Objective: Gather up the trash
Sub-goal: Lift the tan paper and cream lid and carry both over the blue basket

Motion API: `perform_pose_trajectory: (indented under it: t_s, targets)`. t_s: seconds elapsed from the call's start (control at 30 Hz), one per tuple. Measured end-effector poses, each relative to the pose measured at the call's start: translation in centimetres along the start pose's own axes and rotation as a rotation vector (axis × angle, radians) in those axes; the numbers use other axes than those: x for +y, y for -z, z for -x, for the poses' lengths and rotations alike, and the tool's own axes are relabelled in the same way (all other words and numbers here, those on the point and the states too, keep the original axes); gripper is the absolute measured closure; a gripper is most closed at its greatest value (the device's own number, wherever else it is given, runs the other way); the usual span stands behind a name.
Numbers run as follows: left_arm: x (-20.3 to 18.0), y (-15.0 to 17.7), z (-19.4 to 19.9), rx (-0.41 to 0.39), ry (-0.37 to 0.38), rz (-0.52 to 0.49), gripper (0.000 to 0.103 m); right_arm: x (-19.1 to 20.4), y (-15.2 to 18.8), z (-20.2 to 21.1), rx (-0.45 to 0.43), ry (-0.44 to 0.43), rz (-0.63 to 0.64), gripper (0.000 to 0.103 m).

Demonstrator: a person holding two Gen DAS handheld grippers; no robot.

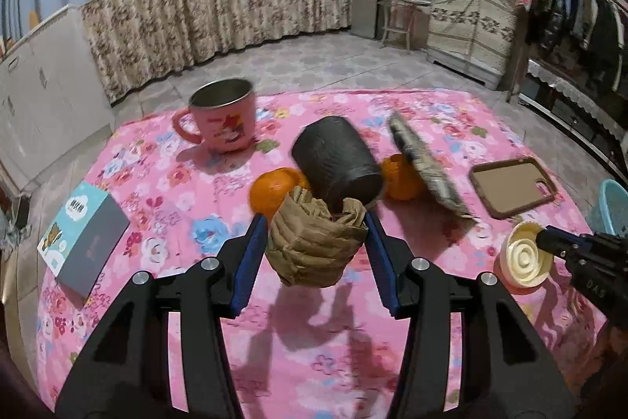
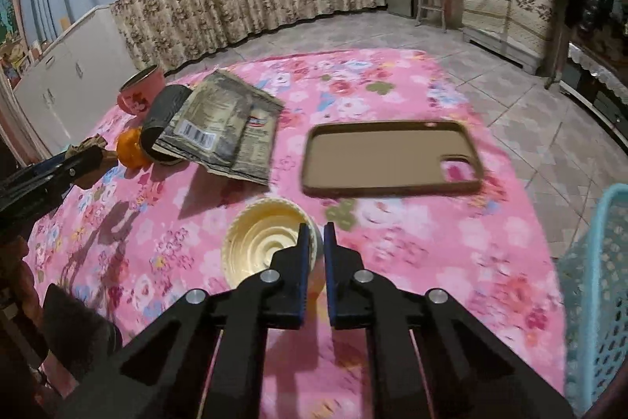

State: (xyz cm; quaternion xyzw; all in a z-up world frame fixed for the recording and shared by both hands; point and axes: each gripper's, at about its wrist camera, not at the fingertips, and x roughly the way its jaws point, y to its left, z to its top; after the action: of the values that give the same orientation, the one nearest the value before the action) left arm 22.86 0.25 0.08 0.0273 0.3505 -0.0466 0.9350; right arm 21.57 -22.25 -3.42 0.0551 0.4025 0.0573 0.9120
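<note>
My left gripper (image 1: pixel 314 218) is shut on a crumpled wad of brown paper (image 1: pixel 314 250) and holds it just above the pink flowered tablecloth (image 1: pixel 165 183). In the right wrist view the right gripper (image 2: pixel 316 226) pinches the wall of a cream plastic cup (image 2: pixel 263 242), one finger inside the rim and one outside. The same cup (image 1: pixel 524 258) shows in the left wrist view at the right, with the right gripper (image 1: pixel 549 240) on it. A flattened silver wrapper (image 2: pixel 227 128) leans on a black roll (image 2: pixel 165 120).
A pink mug (image 1: pixel 225 122), two oranges (image 1: pixel 271 193) (image 1: pixel 400 175), a brown phone case (image 2: pixel 392 158) and a small printed box (image 1: pixel 84 234) lie on the table. A light blue mesh basket (image 2: pixel 596 285) stands off the table's right edge.
</note>
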Motion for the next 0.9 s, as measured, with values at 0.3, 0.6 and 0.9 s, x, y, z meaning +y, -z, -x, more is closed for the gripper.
perform_pose_trajectory:
  t_s: [0.3, 0.6, 0.9]
  targets:
    - [-5.1, 1.7, 2.1, -0.004, 0.063, -0.07, 0.055, -4.4, 2.2, 3.4, -0.008, 0.022, -0.084, 0.095]
    - [-9.1, 3.2, 4.9, -0.056, 0.104, -0.117, 0.057, -8.3, 3.6, 7.2, -0.061, 0.041, -0.167, 0.095]
    - [-15.7, 2.2, 6.9, -0.12, 0.195, -0.177, 0.057, -14.9, 5.0, 12.1, -0.14, 0.114, -0.297, 0.095]
